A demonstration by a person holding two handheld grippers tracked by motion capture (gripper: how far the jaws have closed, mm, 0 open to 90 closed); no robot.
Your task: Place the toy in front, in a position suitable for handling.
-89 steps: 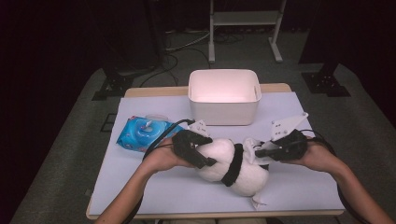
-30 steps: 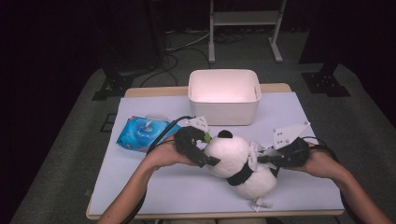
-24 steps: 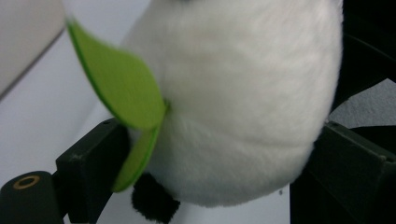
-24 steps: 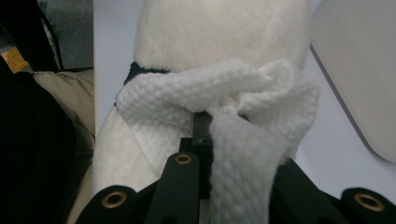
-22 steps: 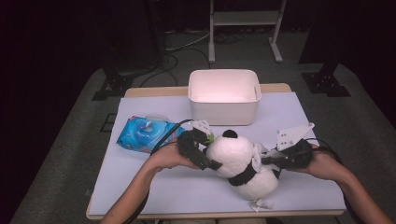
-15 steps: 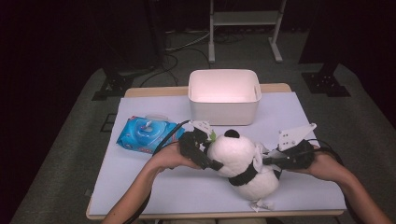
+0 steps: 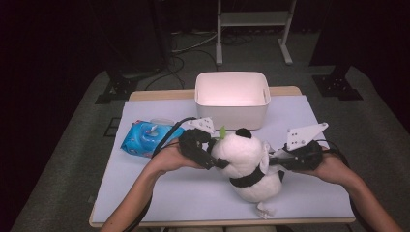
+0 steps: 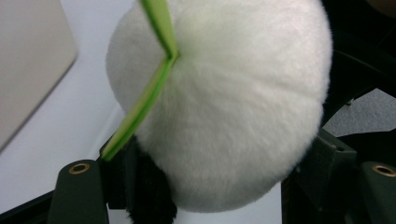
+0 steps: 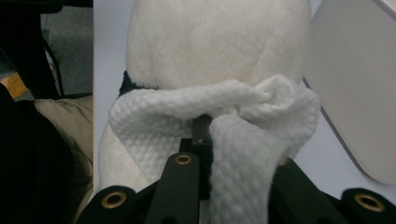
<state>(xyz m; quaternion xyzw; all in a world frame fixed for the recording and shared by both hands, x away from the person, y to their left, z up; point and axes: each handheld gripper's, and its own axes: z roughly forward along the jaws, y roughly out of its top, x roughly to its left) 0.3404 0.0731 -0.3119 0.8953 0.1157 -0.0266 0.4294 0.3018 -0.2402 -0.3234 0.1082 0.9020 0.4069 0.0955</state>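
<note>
The plush panda point(image 7: 246, 166) stands near the middle of the white table point(image 7: 159, 193), just in front of the white bin point(image 7: 232, 99). It looks light and thoroughly soft — the fur gives under any pinch, so a hold on the round head or across the black band should keep it steady. The left gripper point(image 7: 212, 157) has its jaws around the head; they have just been closing, with the plush between them, and I judge them pressing on it. The right gripper point(image 7: 283, 162) is clenched on a white wipe point(image 9: 210, 116) laid against the panda's back. The blue wipes pack point(image 7: 147, 137) lies well to the left. Open tabletop lies in front — though the near edge is close to the toy's feet.
</note>
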